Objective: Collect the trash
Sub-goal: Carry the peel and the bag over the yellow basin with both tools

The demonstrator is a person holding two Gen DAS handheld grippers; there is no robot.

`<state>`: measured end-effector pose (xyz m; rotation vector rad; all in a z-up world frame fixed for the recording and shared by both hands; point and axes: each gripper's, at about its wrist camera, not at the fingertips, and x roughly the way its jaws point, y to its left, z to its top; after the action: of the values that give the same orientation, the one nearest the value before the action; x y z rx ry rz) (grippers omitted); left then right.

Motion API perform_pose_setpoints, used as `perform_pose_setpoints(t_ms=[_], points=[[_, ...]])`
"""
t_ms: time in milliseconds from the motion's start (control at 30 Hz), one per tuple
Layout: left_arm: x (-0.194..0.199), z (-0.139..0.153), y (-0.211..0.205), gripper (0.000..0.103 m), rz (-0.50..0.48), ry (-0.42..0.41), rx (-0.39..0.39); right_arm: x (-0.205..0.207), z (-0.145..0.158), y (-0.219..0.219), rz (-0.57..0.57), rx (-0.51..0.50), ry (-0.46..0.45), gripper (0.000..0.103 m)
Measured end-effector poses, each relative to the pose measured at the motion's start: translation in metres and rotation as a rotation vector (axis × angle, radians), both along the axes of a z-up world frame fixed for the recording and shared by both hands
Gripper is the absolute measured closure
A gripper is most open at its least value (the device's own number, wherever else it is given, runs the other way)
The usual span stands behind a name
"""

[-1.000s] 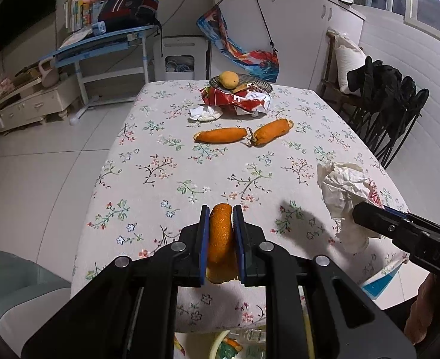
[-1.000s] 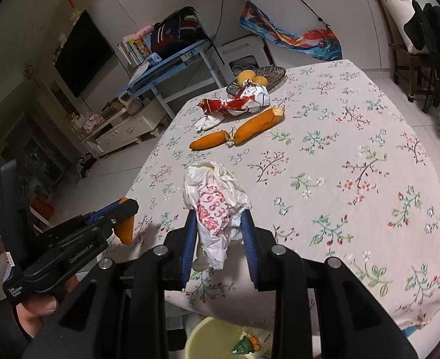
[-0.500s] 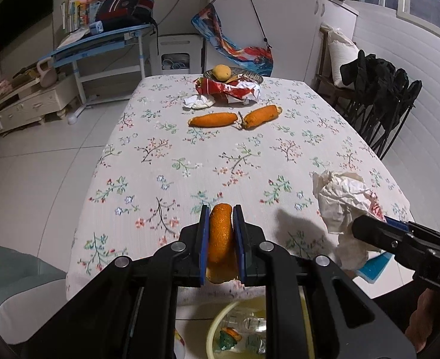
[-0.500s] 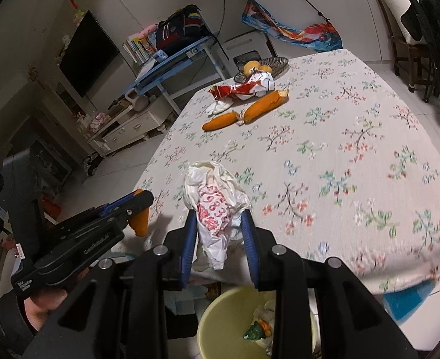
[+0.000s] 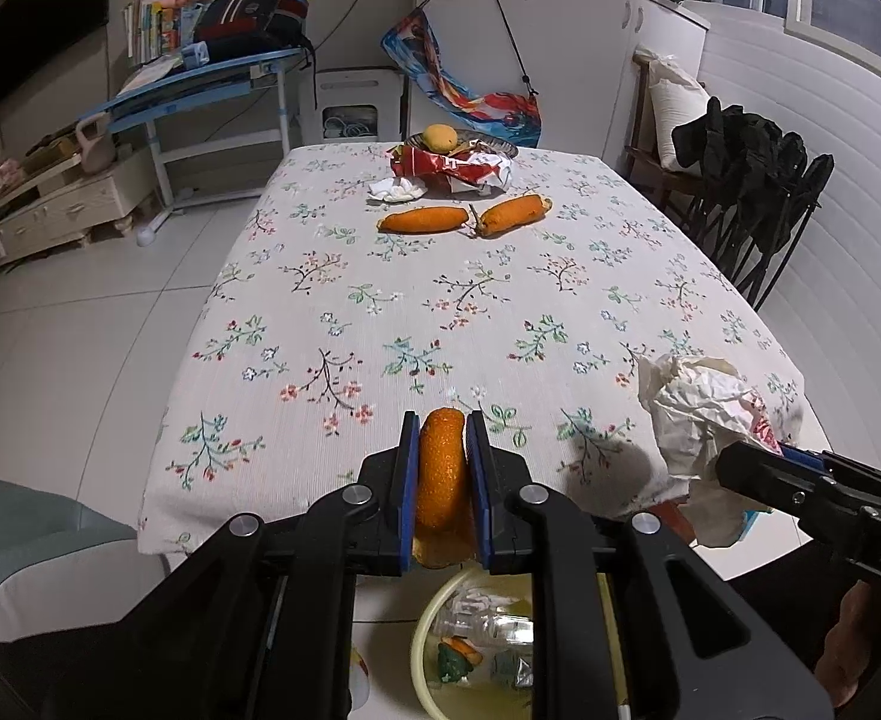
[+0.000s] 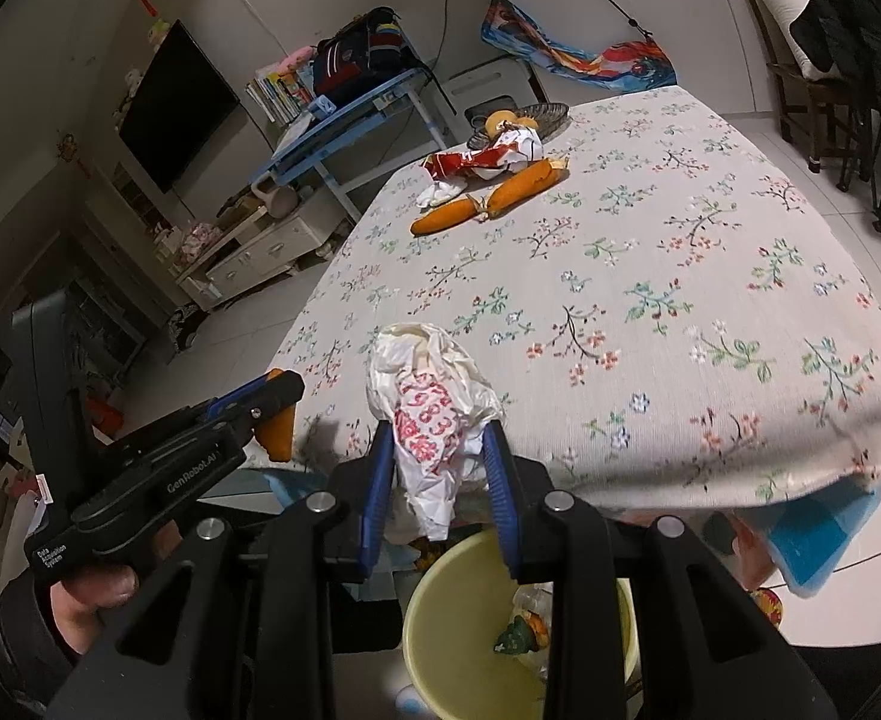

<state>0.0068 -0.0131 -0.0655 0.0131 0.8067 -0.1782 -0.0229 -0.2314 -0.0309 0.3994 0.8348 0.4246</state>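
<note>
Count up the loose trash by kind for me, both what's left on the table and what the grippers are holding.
Orange peel pieces: 3, two on the tablecloth and one in the left gripper.
Crumpled white paper or bags: 2, one on the table and one in the right gripper.
Red snack wrapper: 1.
Total: 6.

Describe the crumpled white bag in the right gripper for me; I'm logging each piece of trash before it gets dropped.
The crumpled white bag looks like thin, wrinkled plastic or paper, printed with red characters and digits. The right gripper is shut on its lower half, blue pads pressing both sides. Its puffed top stands above the fingers; a loose tail hangs below them. It is held off the floral tablecloth, near the table edge, above the pale yellow bin.
</note>
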Motion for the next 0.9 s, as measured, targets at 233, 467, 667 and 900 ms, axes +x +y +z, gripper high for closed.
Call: perform_pose_setpoints(t_ms=[233, 467, 667, 900], points=[[-0.028, -0.003, -0.002, 0.088, -0.014, -0.003, 0.001, -0.007, -0.002, 0.0, 0.005, -0.003, 0.001, 0.072], [-0.039, -0.002, -0.006, 0.088, -0.031, 0.001, 0.006, -0.024, -0.005, 0.002, 0.017, -0.011, 0.007, 0.072], [-0.048, -0.004, -0.011, 0.088, -0.052, 0.006, 0.013, -0.032, -0.006, 0.006, 0.03, -0.021, 0.017, 0.072], [-0.059, -0.006, -0.015, 0.088, -0.071, 0.008, 0.019, -0.039, -0.005, 0.008, 0.034, -0.027, 0.022, 0.072]])
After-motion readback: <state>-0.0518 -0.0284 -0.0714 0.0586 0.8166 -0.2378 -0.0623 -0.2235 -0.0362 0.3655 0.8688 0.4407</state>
